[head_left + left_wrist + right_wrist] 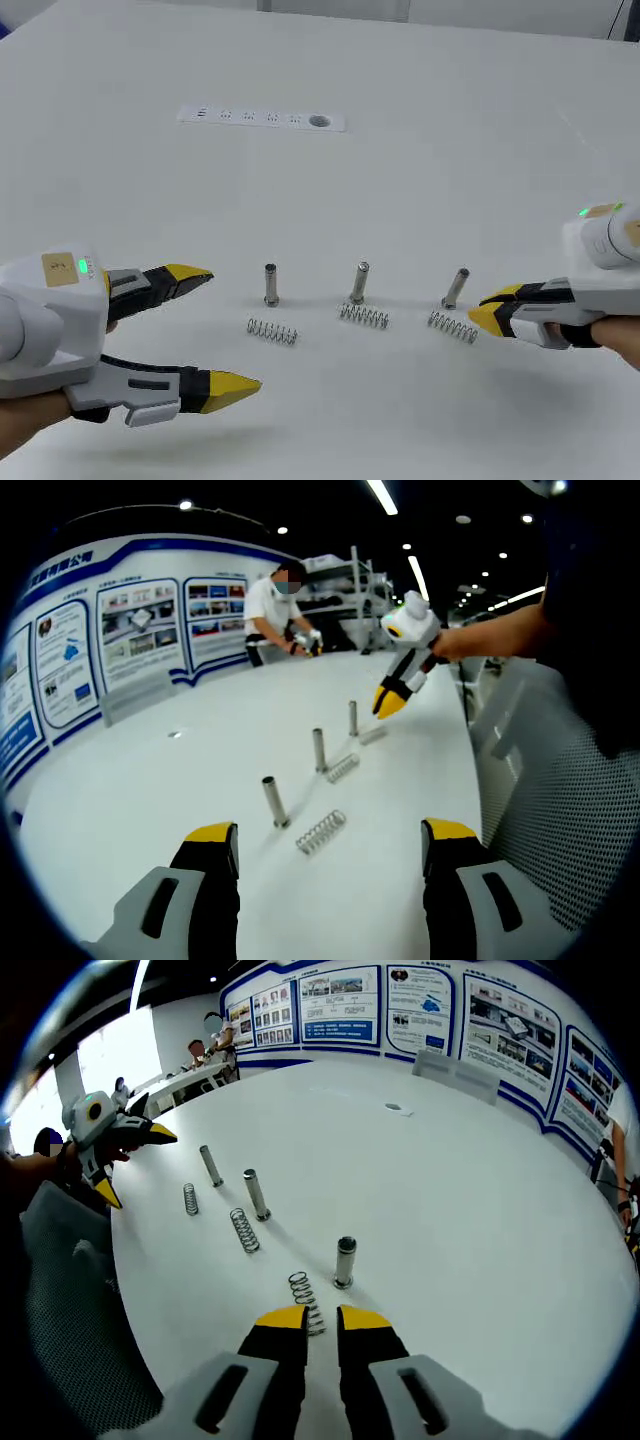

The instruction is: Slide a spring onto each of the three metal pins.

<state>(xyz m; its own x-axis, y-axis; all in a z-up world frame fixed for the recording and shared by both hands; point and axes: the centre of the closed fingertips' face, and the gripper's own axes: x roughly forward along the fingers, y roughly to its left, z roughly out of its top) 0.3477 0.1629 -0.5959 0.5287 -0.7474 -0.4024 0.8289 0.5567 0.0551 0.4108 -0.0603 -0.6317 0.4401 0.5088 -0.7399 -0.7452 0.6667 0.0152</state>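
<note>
At the right spring [452, 326], right gripper [478, 308] sits nearly closed, grip unclear; left gripper [235, 328] gapes. It seems light, squashy: pinch mid-coil

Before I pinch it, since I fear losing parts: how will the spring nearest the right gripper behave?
Lying on its side on the smooth white table, the spring would probably roll if pushed sideways. Its thin, open coils suggest it is light and would likely squash or bend under a hard pinch from the right gripper.
</note>
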